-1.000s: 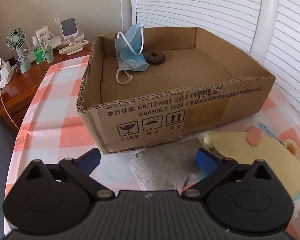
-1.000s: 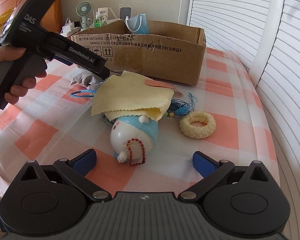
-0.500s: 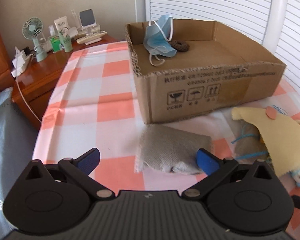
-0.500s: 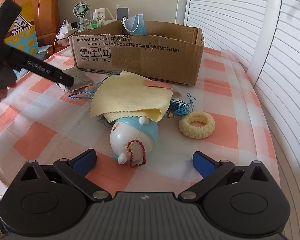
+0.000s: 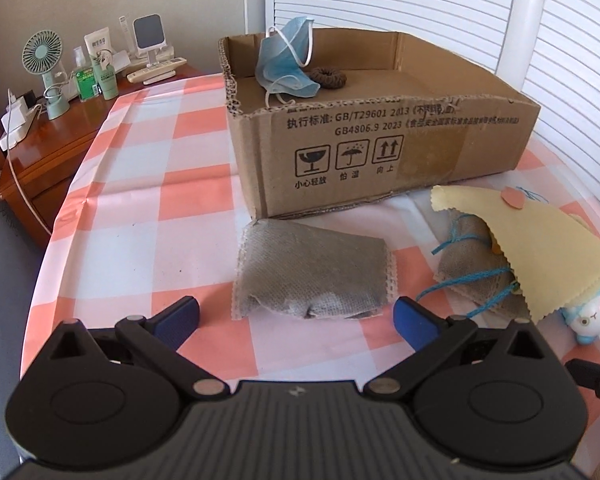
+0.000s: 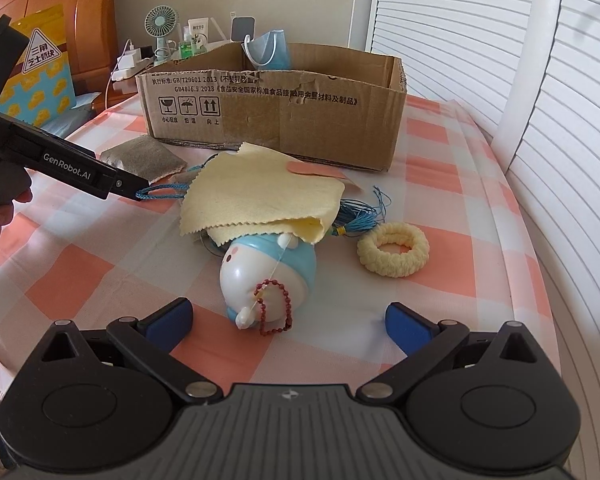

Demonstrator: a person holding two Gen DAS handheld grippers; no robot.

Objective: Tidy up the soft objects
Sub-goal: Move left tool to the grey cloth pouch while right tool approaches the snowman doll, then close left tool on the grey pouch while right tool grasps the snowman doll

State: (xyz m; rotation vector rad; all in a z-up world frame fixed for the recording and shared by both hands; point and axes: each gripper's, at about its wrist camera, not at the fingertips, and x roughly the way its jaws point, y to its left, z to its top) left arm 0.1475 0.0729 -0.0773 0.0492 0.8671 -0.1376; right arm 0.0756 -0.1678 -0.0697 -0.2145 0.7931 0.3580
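Matt corrugated cardboard box — coarse grey woven pouch, glossy plastic toy.

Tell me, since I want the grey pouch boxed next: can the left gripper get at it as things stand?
Probably yes: the left gripper is open, the grey pouch lies on the tablecloth right ahead, and nothing sits between them.

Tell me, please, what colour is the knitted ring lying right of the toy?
Pale cream-yellow; the knitted ring shows best in the right wrist view.
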